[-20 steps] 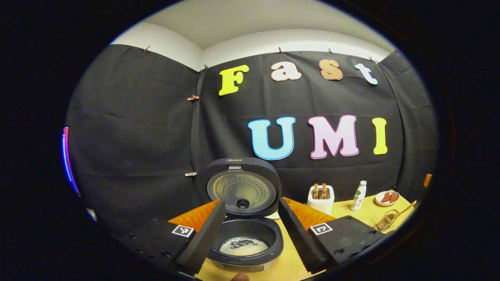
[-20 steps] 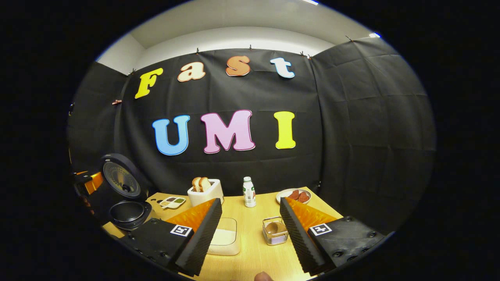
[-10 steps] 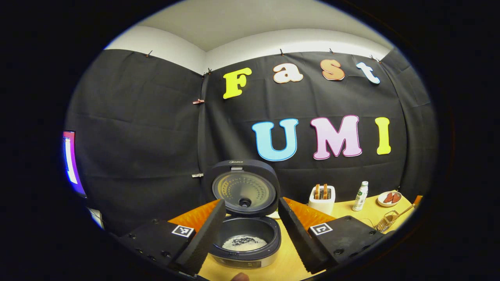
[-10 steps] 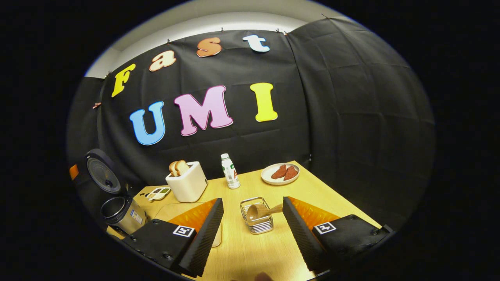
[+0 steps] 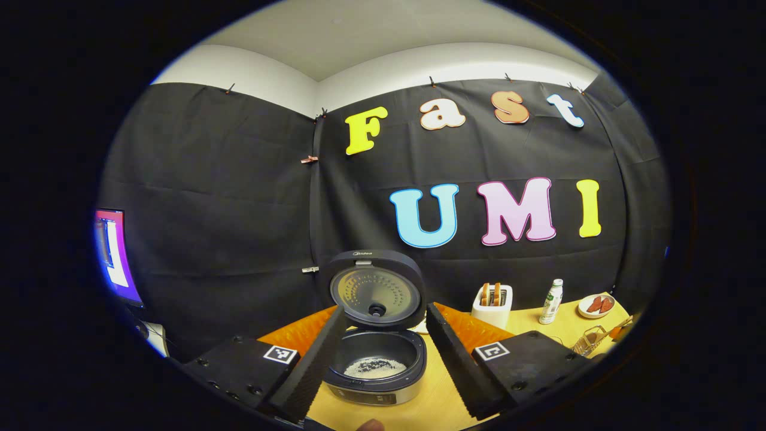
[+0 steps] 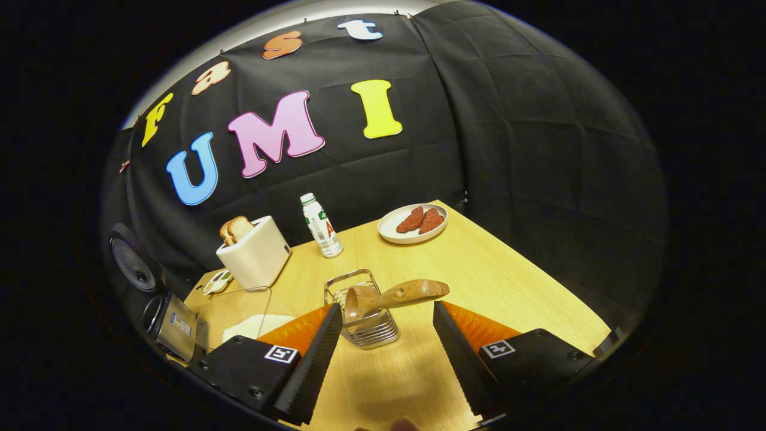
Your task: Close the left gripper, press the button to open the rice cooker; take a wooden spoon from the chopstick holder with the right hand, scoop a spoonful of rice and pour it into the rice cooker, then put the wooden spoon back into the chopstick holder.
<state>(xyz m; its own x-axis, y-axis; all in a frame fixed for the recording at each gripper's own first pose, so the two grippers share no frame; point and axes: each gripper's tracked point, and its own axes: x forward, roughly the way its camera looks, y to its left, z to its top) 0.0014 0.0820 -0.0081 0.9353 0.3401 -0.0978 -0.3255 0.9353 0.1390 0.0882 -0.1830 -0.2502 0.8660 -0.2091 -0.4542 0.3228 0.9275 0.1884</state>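
The rice cooker (image 5: 376,383) stands with its lid (image 5: 374,292) raised, and white rice lies in its pot (image 5: 376,366). My left gripper (image 5: 386,311) is open in front of the cooker, holding nothing. In the right gripper view, the wooden spoon (image 6: 398,295) rests in the wire chopstick holder (image 6: 365,326), bowl down to the left and handle slanting out to the right. My right gripper (image 6: 387,308) is open just short of the holder, and the spoon handle lies a little beyond its fingertips, untouched. A clear rice container (image 6: 242,320) sits left of the holder.
On the wooden table (image 6: 479,275) stand a white toaster (image 6: 254,251) with bread, a small bottle (image 6: 320,224) and a plate (image 6: 392,230) of red food at the back. The cooker (image 6: 170,317) is at the far left. The table's right edge runs close by.
My right gripper has tipped downward and moved up to the chopstick holder and spoon. My left gripper has drawn back a little from the open cooker.
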